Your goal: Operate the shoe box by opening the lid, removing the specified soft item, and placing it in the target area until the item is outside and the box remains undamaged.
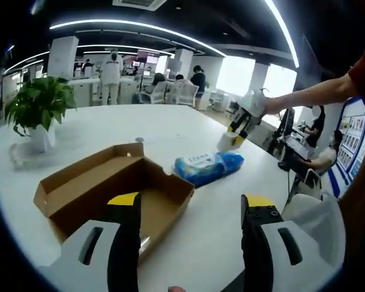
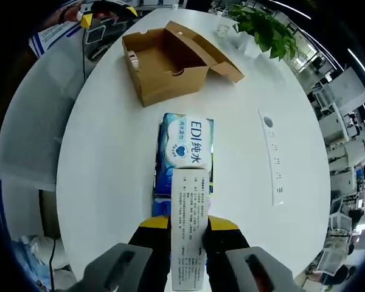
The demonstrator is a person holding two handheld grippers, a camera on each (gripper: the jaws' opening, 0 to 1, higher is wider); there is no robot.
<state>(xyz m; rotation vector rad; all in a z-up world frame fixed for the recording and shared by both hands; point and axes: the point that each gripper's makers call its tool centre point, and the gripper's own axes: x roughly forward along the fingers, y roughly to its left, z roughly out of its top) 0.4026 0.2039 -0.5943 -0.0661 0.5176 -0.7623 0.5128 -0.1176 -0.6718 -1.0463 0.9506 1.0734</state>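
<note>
A: Our right gripper [image 2: 188, 234] pinches the label end of the wipes pack [image 2: 185, 149], which lies on the table [image 2: 109, 158] beside the open shoe box [image 2: 164, 64].

B: Our left gripper [image 1: 191, 210] is spread, empty. If that label peels, we drop it.

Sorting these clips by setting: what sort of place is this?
Probably an open-plan office: a large white table with a potted plant, people at desks behind, and long ceiling strip lights.
</note>
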